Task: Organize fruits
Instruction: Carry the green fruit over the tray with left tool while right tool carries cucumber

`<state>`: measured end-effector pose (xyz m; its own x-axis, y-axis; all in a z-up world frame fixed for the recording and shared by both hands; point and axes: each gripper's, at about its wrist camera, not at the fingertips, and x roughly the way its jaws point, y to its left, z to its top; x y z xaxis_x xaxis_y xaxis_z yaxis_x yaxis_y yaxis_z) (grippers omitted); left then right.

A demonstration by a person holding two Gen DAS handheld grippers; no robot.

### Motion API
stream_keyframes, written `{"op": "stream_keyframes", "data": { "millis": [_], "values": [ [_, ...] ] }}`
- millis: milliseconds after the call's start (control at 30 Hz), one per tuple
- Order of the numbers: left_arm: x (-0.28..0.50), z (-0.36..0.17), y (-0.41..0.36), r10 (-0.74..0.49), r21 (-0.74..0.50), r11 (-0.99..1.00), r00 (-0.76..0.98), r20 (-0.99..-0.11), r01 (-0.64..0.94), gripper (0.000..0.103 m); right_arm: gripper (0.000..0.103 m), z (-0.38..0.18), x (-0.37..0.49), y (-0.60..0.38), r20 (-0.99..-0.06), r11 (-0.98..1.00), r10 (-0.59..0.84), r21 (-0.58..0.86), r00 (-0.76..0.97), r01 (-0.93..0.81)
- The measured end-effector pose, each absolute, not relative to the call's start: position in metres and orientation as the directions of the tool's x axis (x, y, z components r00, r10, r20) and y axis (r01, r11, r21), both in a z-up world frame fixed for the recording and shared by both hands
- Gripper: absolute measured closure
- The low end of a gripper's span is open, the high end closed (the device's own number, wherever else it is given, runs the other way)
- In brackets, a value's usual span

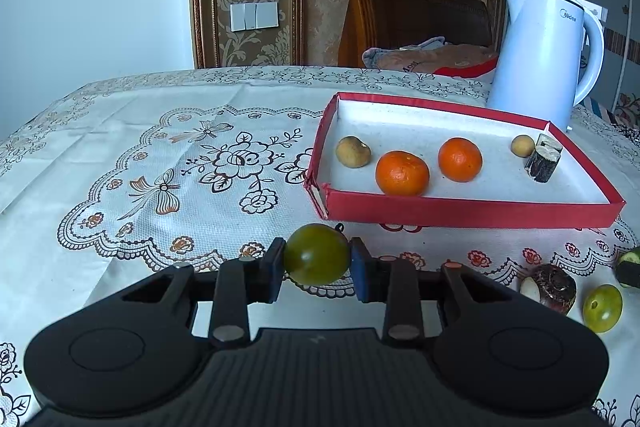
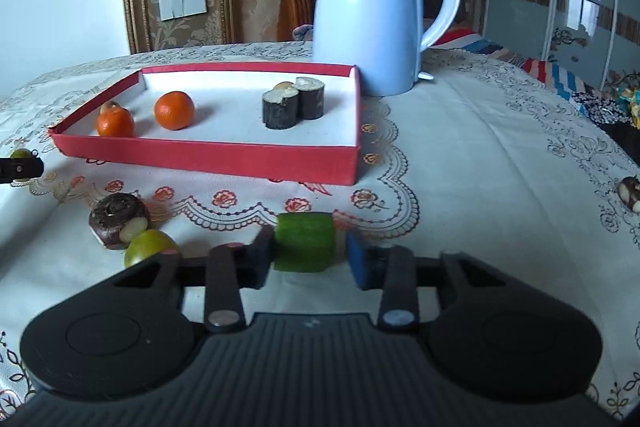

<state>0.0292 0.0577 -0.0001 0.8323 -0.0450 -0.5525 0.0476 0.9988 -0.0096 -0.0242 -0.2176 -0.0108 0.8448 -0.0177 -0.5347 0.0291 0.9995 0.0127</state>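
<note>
A table under a lace-patterned tablecloth, seen from just behind 2 handheld grippers.

The left gripper pinches a round dark green fruit between its 2 pads, clear of the cloth. From this gripper, a shallow red tray lies near, at 1 o'clock. The fruit looks lifted and aimed that way, so I judge it is about to go into the tray.

The tray already holds 2 oranges side by side, 2 small tan fruits and 2 bark-covered stubs standing upright and touching. They are spread apart on its white floor, which leaves room for more. A white kettle stands just beyond the tray's far right corner.

The right gripper is closed on a short green chunk with cut ends, held across the jaws. Its left pad presses the skin. A pale sliver shows at the right pad, which I take to be the cut face, so I judge this a pinch too. For this gripper the tray sits at 12 o'clock.

Not yet sorted, on the cloth at 9 to 10 o'clock from the right gripper, are a dark water chestnut and a pale green fruit touching it. Another dark piece lies well apart at 3 o'clock.
</note>
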Motion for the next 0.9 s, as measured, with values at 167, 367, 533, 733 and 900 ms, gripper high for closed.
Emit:
{"op": "stream_keyframes", "data": {
  "millis": [167,367,533,733,900],
  "values": [
    [0.029,0.000,0.057,-0.045,-0.006,0.999,0.835,-0.548,0.050,0.070,0.076,-0.010,-0.026,-0.216,-0.526,0.999,-0.030,0.005,0.850,0.038],
    [0.026,0.002,0.055,-0.049,0.001,0.998,0.848,-0.527,0.058,0.070,0.076,-0.006,-0.034,-0.219,-0.481,0.997,-0.059,0.009,0.875,0.073],
    [0.021,0.009,0.054,-0.086,-0.031,0.996,0.869,-0.487,0.082,0.070,0.076,0.001,-0.035,-0.218,-0.452,0.997,-0.049,0.036,0.891,0.073],
    [0.022,0.021,0.039,-0.117,-0.038,0.993,0.872,-0.475,0.112,0.070,0.076,0.020,-0.032,-0.207,-0.402,0.998,-0.031,0.036,0.915,0.049],
    [0.029,0.028,0.023,-0.125,-0.027,0.991,0.872,-0.472,0.128,0.070,0.076,0.030,-0.018,-0.195,-0.372,0.999,-0.036,0.005,0.928,0.040]
  ]
}}
